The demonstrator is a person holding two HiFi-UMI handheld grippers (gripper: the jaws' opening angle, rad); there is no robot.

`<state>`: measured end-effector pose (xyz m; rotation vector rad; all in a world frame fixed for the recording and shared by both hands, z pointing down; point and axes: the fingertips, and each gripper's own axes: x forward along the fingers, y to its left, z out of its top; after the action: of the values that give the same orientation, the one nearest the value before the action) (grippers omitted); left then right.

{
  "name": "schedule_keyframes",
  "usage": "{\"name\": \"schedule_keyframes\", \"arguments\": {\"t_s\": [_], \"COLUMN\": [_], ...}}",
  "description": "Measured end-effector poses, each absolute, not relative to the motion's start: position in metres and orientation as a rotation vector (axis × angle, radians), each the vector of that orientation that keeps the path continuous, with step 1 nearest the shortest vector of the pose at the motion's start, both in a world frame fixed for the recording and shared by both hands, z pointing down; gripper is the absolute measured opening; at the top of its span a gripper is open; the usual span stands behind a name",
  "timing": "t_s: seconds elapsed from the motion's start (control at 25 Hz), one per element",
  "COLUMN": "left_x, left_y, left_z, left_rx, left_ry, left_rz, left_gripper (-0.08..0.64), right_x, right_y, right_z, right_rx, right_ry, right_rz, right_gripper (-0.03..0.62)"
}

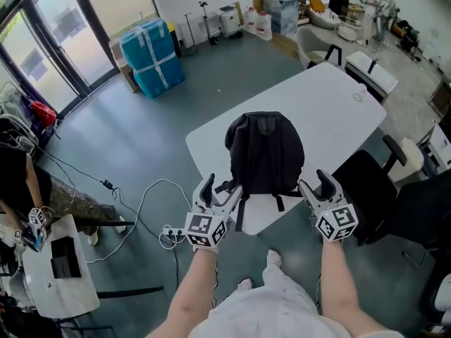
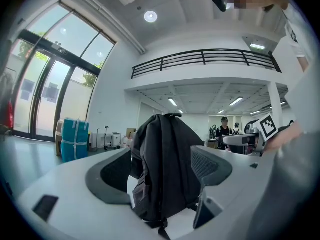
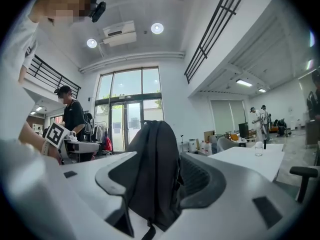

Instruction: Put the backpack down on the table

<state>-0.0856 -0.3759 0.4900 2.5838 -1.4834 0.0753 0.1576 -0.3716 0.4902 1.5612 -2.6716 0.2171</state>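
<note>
Head view: black backpack upright at the worktop's near edge (straps dangling); left gripper and right gripper flank it, fingers spread, unclamped.

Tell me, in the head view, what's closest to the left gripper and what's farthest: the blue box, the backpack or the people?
From the left gripper:
1. The backpack, right next to it, on the table.
2. The blue box, on the floor, far left.
3. The people, in the far right corner of the room.
</note>
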Motion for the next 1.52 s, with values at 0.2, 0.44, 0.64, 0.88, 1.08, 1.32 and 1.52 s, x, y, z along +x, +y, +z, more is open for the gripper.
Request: {"name": "schedule_keyframes", "arguments": {"t_s": [0.2, 0.44, 0.64, 0.88, 1.08, 1.32, 1.52], "left_x": [-0.099, -0.112, -0.111, -0.113, -0.12, -0.133, -0.137], "left_y": [-0.348, -0.319, -0.302, -0.284, -0.27, -0.252, -0.242], "left_z": [0.47, 0.449, 0.427, 0.405, 0.401, 0.404, 0.401], "left_rx": [2.56, 2.596, 2.653, 2.708, 2.704, 2.683, 2.699], "left_ry": [-1.522, -1.558, -1.566, -1.579, -1.605, -1.619, -1.625], "left_rz": [0.016, 0.034, 0.04, 0.013, 0.017, 0.029, 0.03], "left_gripper": [0.378, 0.27, 0.184, 0.071, 0.049, 0.04, 0.04], "right_x": [0.166, 0.171, 0.174, 0.175, 0.176, 0.173, 0.17], "right_y": [-0.345, -0.318, -0.294, -0.266, -0.247, -0.228, -0.221], "right_z": [0.473, 0.452, 0.437, 0.424, 0.417, 0.414, 0.407], "right_rx": [1.596, 1.64, 1.678, 1.719, 1.757, 1.785, 1.797], "right_ry": [-2.672, -2.649, -2.615, -2.589, -2.571, -2.538, -2.528], "right_rz": [0.215, 0.147, 0.095, 0.053, 0.035, 0.026, -0.006], "right_gripper": [0.219, 0.122, 0.029, 0.02, 0.02, 0.018, 0.018]}}
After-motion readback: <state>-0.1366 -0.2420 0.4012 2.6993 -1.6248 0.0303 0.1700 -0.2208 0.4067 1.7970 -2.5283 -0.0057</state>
